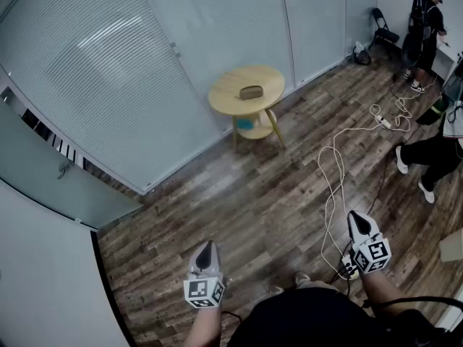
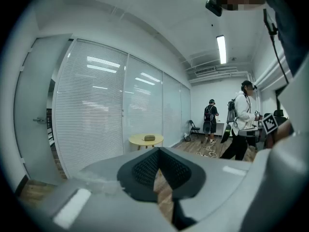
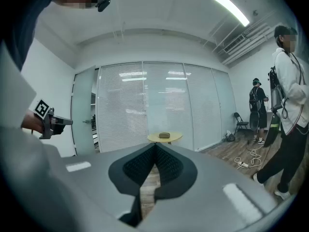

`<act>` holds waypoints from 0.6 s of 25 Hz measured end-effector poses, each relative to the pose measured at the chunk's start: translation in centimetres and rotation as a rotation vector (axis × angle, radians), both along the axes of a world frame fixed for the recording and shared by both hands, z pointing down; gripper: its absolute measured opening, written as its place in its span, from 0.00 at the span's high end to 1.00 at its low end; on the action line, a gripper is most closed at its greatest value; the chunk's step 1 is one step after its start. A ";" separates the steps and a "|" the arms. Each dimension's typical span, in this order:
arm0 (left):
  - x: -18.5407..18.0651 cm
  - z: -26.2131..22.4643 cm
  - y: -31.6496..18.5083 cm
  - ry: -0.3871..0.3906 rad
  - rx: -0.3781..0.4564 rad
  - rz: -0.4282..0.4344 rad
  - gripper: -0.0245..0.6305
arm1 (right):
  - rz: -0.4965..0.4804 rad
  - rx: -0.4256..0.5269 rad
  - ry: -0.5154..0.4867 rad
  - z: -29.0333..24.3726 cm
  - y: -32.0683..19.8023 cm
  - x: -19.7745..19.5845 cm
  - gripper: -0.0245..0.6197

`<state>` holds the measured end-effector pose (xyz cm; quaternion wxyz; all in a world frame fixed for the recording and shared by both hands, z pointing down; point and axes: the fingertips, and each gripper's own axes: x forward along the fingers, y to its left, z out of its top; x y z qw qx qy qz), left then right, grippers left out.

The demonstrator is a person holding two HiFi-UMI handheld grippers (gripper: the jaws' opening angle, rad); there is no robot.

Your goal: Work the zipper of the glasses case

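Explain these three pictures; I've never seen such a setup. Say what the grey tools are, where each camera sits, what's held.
No robot: a person holds a two-fingered tool in each hand. The head view looks down from the person's head at the left gripper and right gripper above a wooden floor. The other two pictures come from cameras riding on each gripper, looking along its fingers. Both are shut, holding nothing. Across the room a round table carries the glasses case, not yet reached.

glasses case [image 1: 251, 92] on round table [image 1: 226, 101]
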<state>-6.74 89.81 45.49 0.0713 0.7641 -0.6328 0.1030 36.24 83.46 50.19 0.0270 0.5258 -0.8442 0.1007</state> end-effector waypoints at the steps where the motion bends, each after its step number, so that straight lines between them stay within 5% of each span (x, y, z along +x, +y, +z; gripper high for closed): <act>1: -0.1 -0.2 -0.1 -0.013 0.005 -0.007 0.96 | 0.000 -0.004 -0.009 0.1 -0.1 0.1 0.95; 15: 1.8 -1.1 -2.7 -0.029 0.006 0.006 0.96 | 0.018 0.000 -0.069 0.8 -1.0 2.8 0.95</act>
